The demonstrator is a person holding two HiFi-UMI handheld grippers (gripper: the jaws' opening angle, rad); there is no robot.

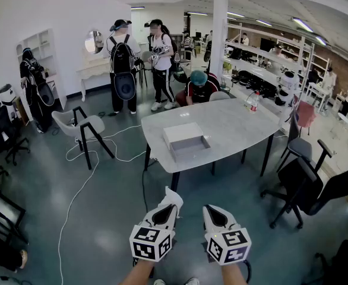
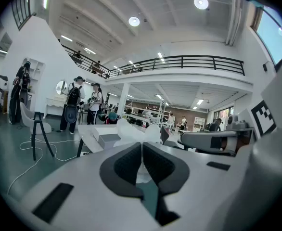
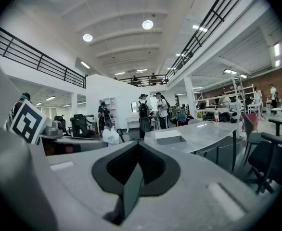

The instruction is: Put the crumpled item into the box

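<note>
Left gripper (image 1: 164, 215) first: pressed together on the crumpled item (image 2: 133, 132), a white puffy wad sticking up past the jaw tips, glimpsed in the head view as a white scrap at that gripper's nose. Just to its right, the right gripper (image 1: 216, 217): pinched together on nothing, pads meeting with no gap in its own view. Both low over the floor, well short of the table (image 1: 245, 129). Ahead of the loaded gripper and a little to its right, the box (image 1: 186, 141): pale, open-topped, near the table's front edge, long axis seemingly running away from the person. Wad and box well apart. Probably a forward, slightly rightward carry by the left gripper, neither gripper being clearly nearer.
</note>
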